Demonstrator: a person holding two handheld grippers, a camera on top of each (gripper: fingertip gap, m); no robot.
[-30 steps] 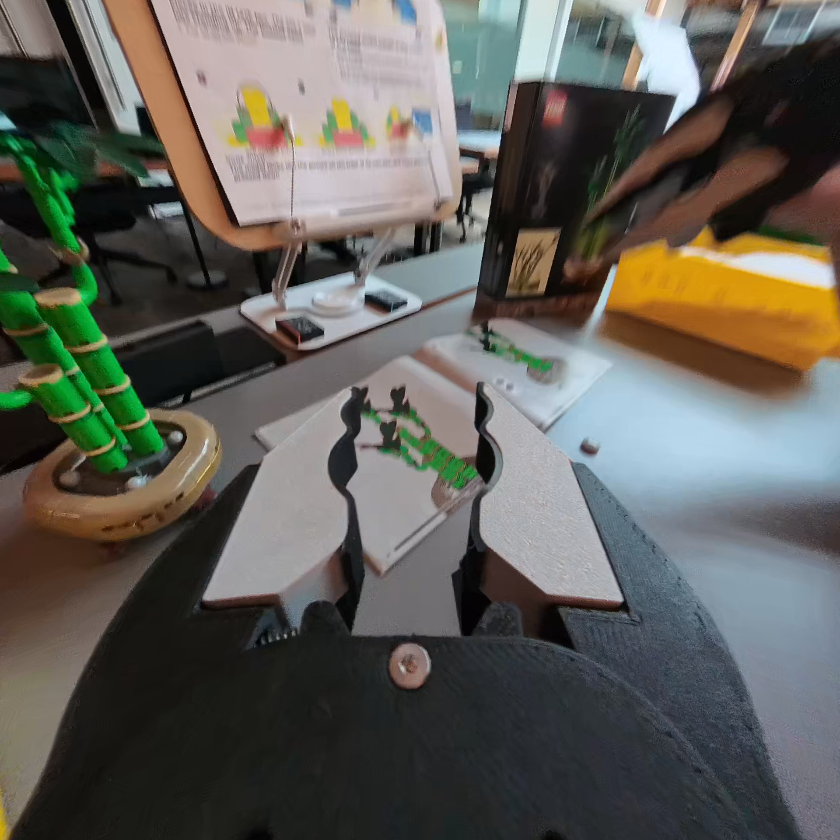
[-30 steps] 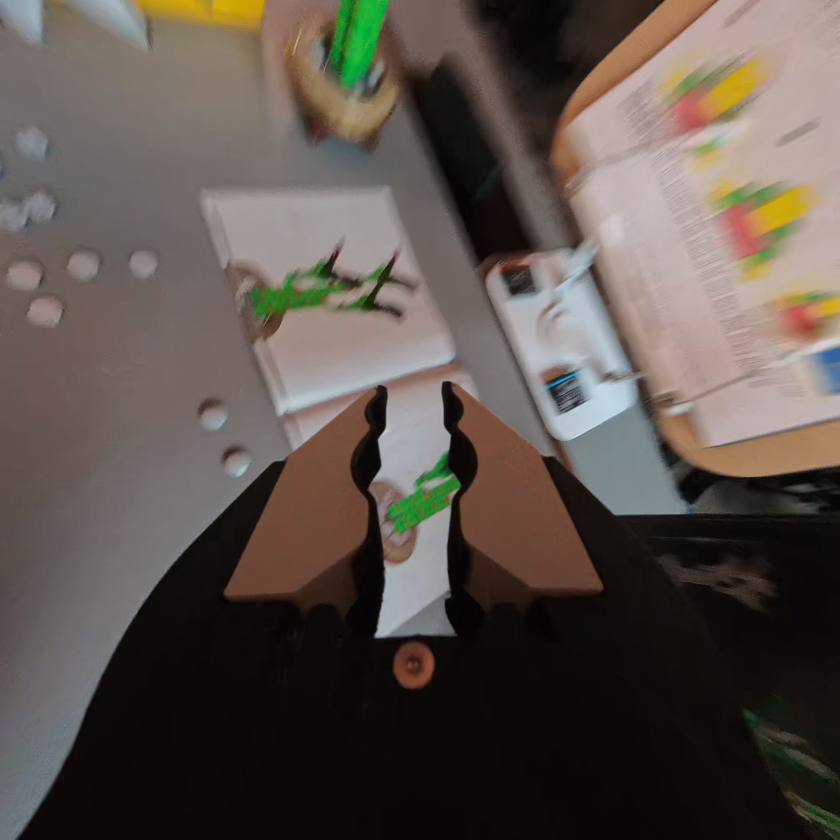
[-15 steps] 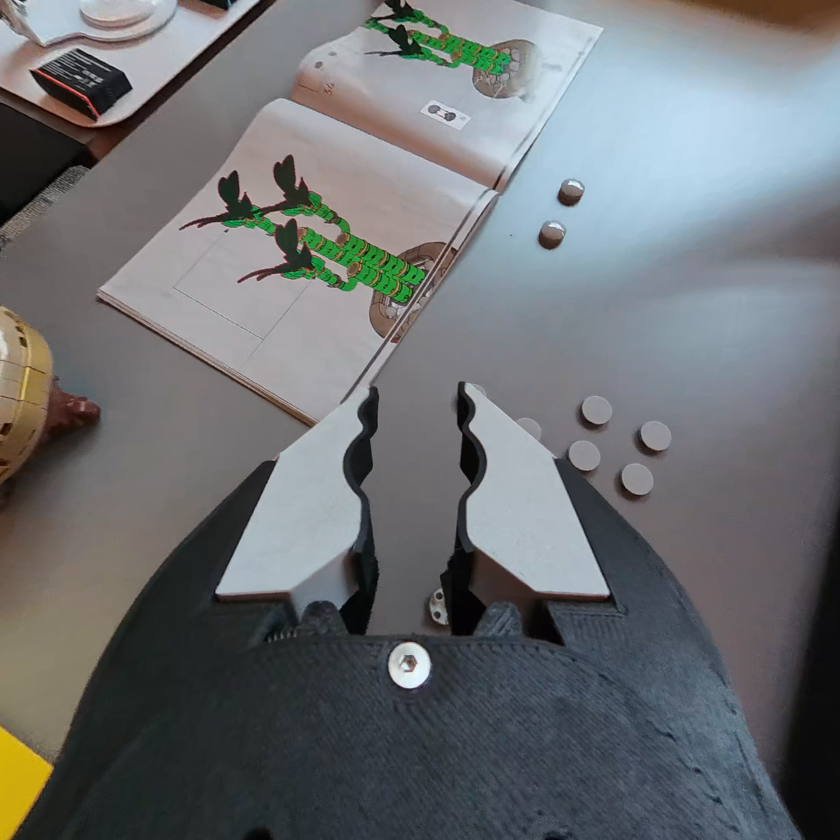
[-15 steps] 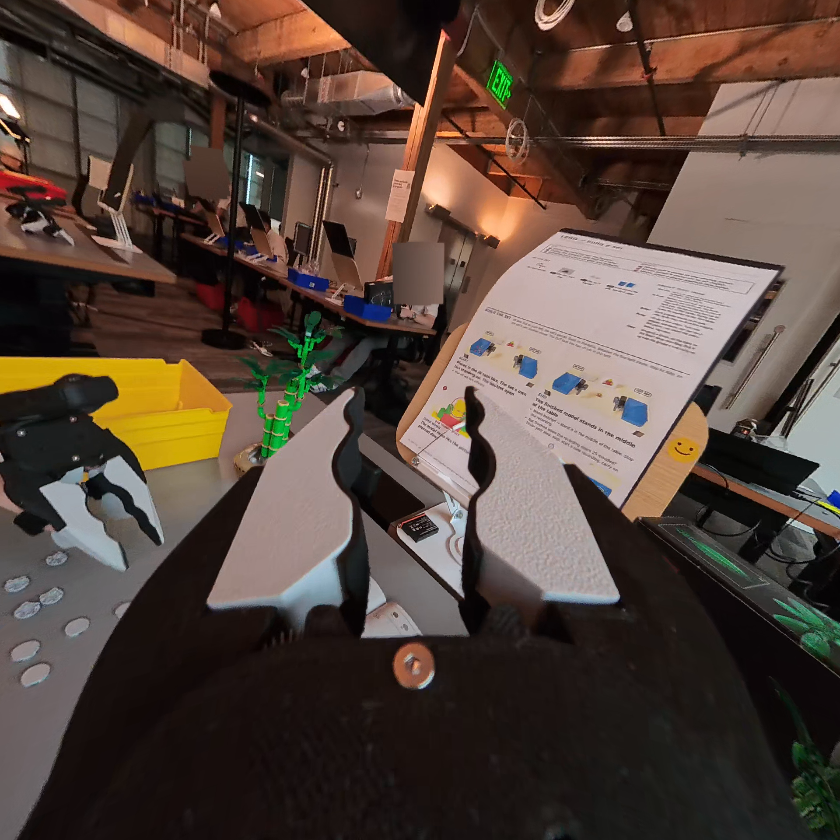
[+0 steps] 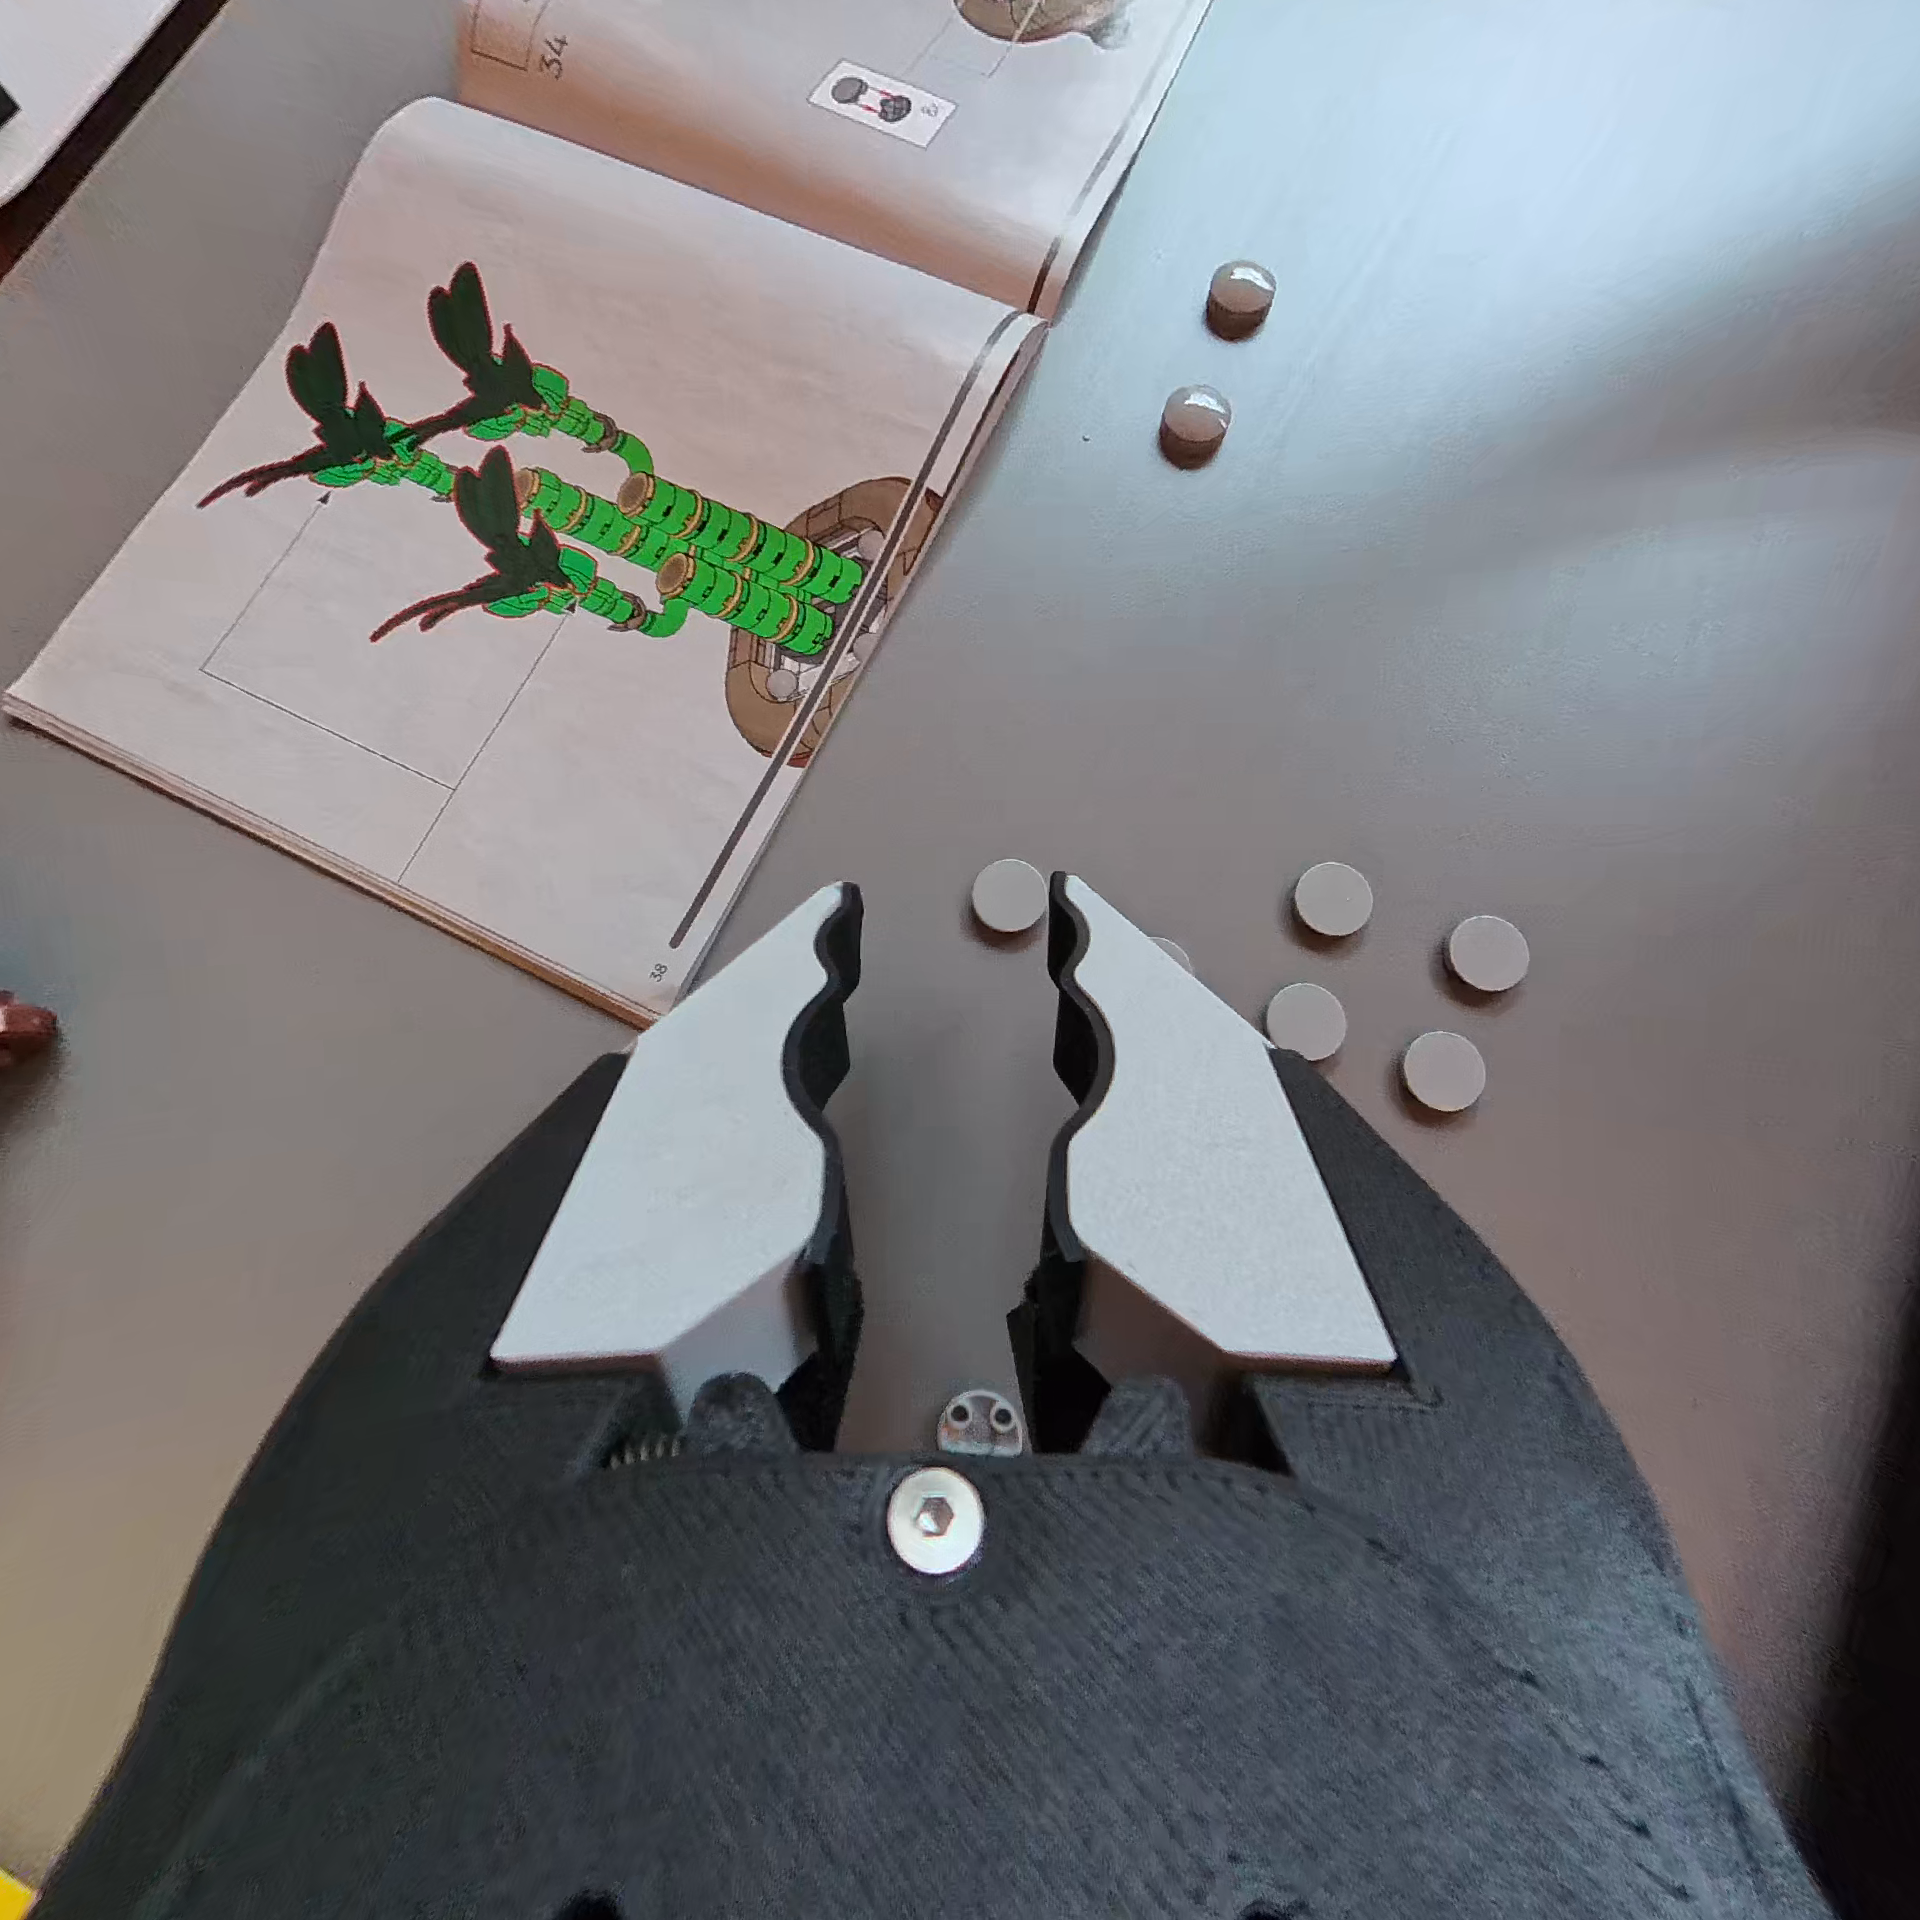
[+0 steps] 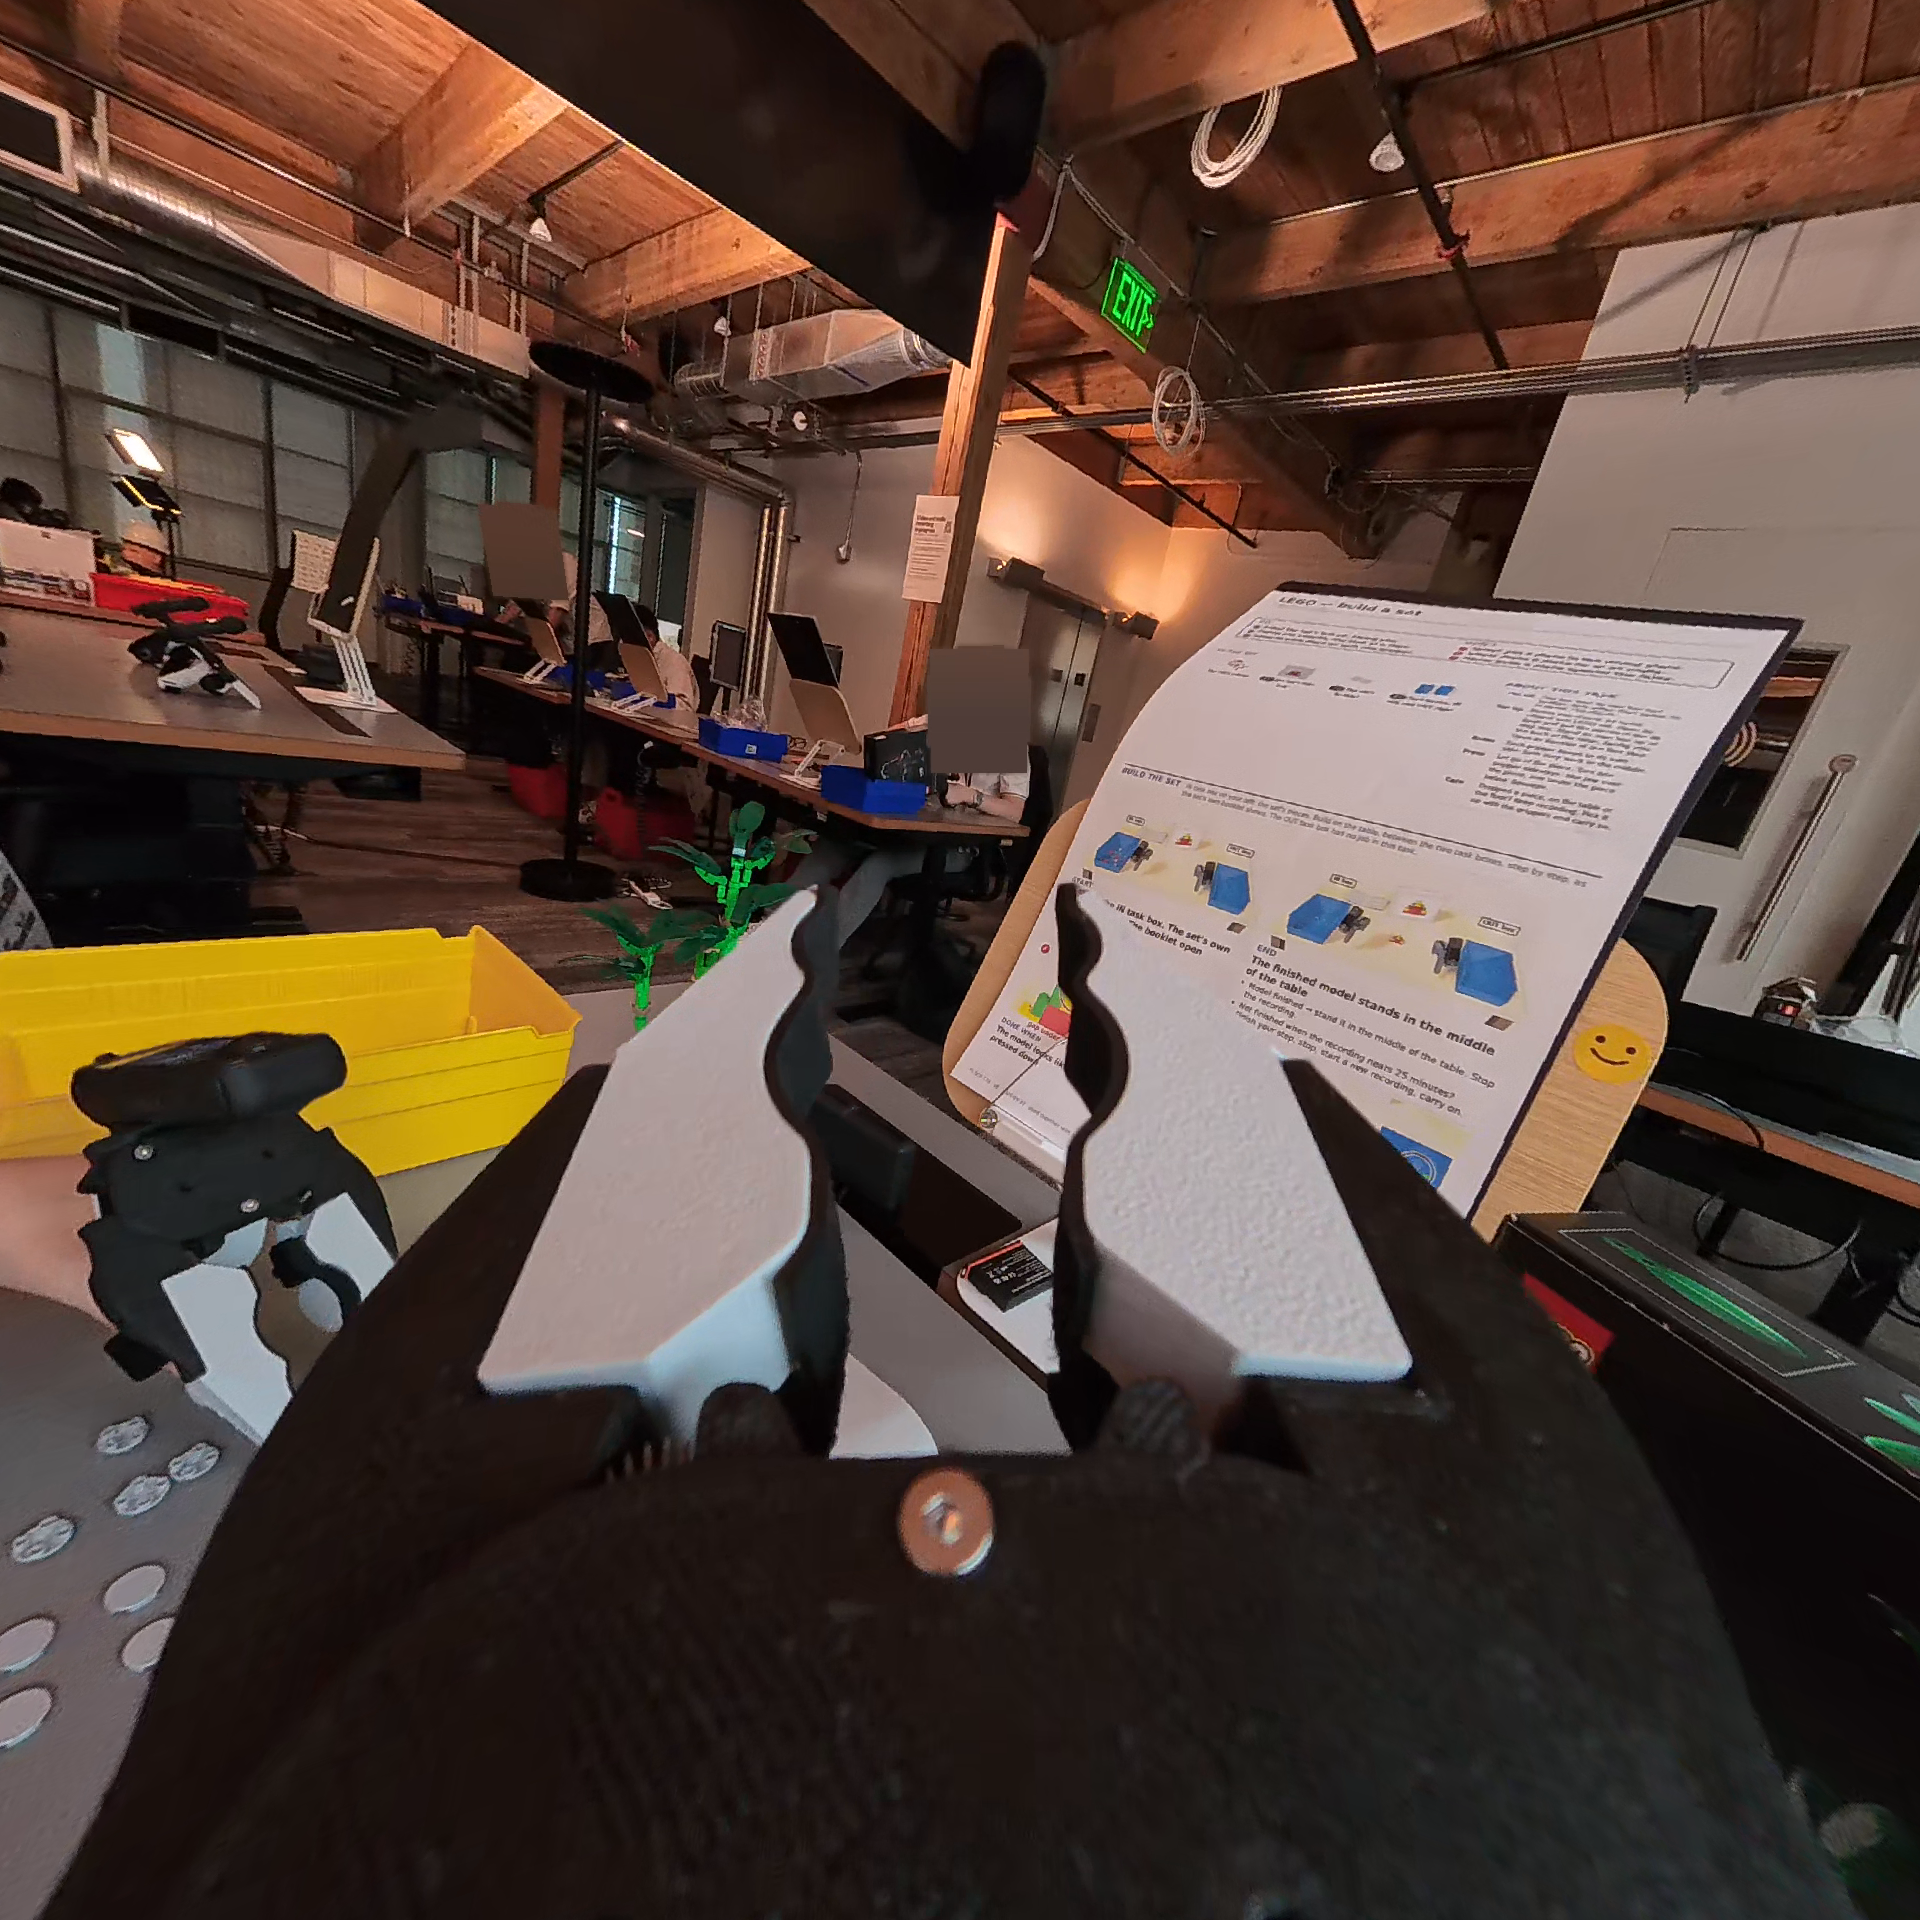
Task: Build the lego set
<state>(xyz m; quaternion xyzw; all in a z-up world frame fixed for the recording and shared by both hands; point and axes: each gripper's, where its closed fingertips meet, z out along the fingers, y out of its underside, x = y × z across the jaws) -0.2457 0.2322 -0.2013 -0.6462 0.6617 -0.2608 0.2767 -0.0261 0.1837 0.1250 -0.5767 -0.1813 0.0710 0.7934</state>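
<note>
Nearing round tiles (image 5: 1333,899), left claw (image 5: 954,902) lower

Print on open instruction booklet (image 5: 582,727), propped sheet (image 6: 1455,831), green ceiling sign (image 6: 1130,304).

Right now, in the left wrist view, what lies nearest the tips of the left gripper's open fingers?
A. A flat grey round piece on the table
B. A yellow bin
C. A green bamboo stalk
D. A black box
A: a flat grey round piece lies on the table just beyond the tips of the left gripper, its jaws apart and empty, beside the open booklet.
</note>
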